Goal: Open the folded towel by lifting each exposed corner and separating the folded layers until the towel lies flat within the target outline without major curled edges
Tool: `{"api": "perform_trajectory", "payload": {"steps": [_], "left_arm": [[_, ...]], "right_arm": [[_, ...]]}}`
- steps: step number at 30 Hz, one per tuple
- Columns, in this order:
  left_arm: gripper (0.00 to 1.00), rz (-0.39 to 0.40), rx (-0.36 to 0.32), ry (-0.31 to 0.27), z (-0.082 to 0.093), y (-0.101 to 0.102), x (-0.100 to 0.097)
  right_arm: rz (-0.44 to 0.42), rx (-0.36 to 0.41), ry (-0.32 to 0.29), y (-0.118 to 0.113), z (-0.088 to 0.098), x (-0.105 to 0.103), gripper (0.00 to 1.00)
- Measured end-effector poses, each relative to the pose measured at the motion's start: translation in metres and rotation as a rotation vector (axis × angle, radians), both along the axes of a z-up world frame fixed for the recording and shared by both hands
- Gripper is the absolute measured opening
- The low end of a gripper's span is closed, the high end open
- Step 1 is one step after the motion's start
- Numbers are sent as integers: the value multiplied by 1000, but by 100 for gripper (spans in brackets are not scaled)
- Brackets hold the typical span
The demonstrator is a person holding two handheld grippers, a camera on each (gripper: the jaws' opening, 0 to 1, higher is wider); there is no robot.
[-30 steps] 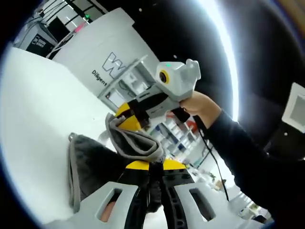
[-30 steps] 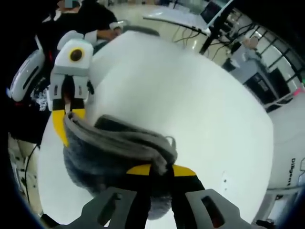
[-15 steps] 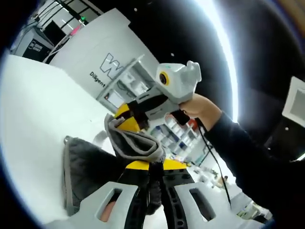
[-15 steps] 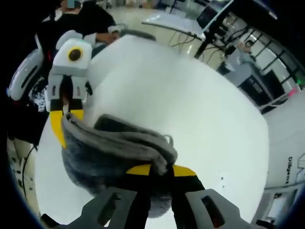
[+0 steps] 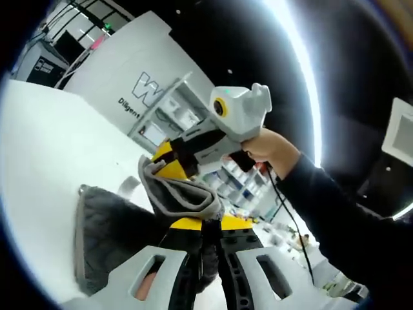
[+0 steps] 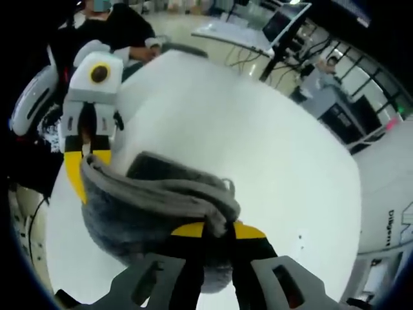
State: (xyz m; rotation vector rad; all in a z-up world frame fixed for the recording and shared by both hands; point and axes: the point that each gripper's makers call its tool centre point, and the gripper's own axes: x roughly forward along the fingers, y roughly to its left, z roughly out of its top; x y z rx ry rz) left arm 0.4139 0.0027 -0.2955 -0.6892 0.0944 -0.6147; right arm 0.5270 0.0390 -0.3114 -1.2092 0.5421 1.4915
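A dark grey towel (image 5: 116,226) with a lighter grey hem hangs lifted over the white table (image 5: 45,148). My left gripper (image 5: 205,224) is shut on one corner of it. The right gripper (image 5: 169,163), held in a person's hand, comes in from the right and pinches the other corner, with the hem stretched between the two. In the right gripper view, my right gripper (image 6: 216,230) is shut on the towel (image 6: 139,213), and the left gripper (image 6: 82,165) clamps the far end of the hem at the left. The towel's lower part sags onto the table (image 6: 258,148).
A white panel with lettering (image 5: 139,87) stands behind the table. A person's dark sleeve (image 5: 335,213) reaches in from the right. Desks and monitors (image 6: 284,26) stand beyond the table's far edge, and a seated person in dark clothes (image 6: 122,29) is at its upper left.
Both grippers have stayed shut on the towel's corners. The towel has risen a little, and its hanging edge has drifted left in the left gripper view.
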Motion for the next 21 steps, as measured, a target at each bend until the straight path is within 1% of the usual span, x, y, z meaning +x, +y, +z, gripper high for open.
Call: {"api": "perform_trajectory", "payload": {"steps": [10,14,21], "left_arm": [[4,-11,24,-9,2,-16,-3],[4,-16,29,-13,3,-20,-2],[4,-19,41,-17,5,-26,1]], "right_arm": [[-16,24,-9,-14,1,-4,8],[-21,35,-17,-20,3,-9,8],[-31,52,-26,-30,4,-9,8]]}}
